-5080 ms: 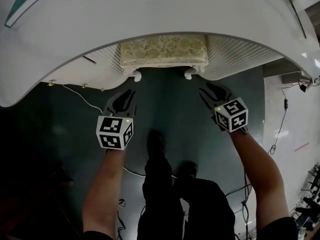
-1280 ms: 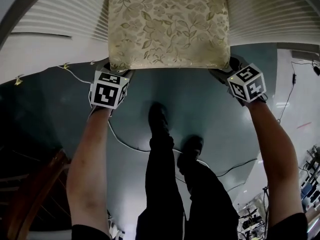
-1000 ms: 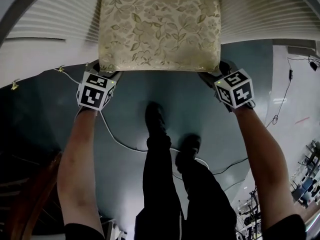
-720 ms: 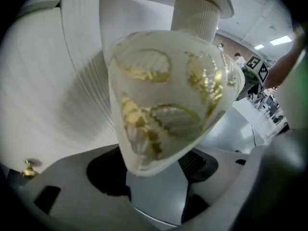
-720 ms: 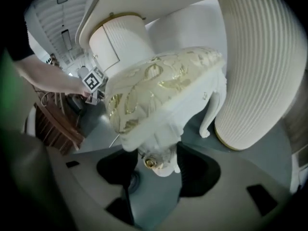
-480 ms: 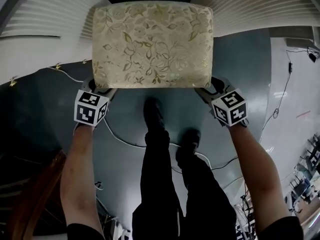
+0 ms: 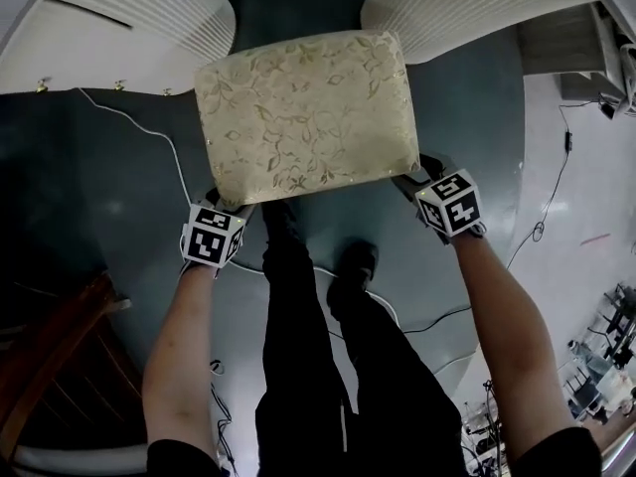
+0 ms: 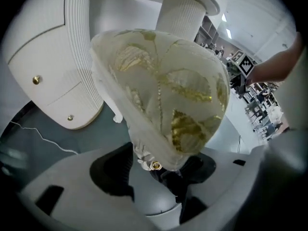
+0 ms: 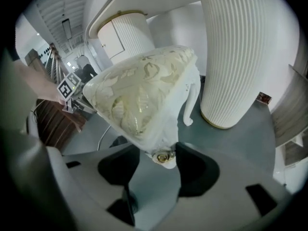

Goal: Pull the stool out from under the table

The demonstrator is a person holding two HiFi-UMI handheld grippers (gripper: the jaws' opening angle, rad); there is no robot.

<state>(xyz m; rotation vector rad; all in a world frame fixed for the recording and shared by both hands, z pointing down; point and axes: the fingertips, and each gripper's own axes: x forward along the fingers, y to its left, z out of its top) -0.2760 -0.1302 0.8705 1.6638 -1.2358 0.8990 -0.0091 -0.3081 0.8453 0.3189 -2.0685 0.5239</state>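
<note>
The stool [image 7: 308, 117] has a cream cushion with a gold leaf pattern and white legs. It stands on the dark floor in front of the white table's two fluted pedestals [image 7: 119, 18], turned slightly askew. My left gripper [image 7: 227, 205] holds its near left corner, and my right gripper [image 7: 417, 177] holds its near right corner. In the left gripper view the stool's corner [image 8: 163, 90] sits between the closing jaws of the left gripper [image 8: 154, 170]. In the right gripper view the other corner [image 9: 139, 95] sits between the closing jaws of the right gripper [image 9: 159, 165].
My legs and shoes [image 7: 298, 296] stand just behind the stool. A white cable [image 7: 129, 117] runs over the floor at left, and more cables [image 7: 552, 207] lie at right. Dark wooden furniture [image 7: 50, 346] fills the lower left. A fluted pedestal [image 9: 231, 57] stands close to the stool's right side.
The stool has come out from under the table toward me and turned a little. Both grippers moved back with it, staying on its near corners.
</note>
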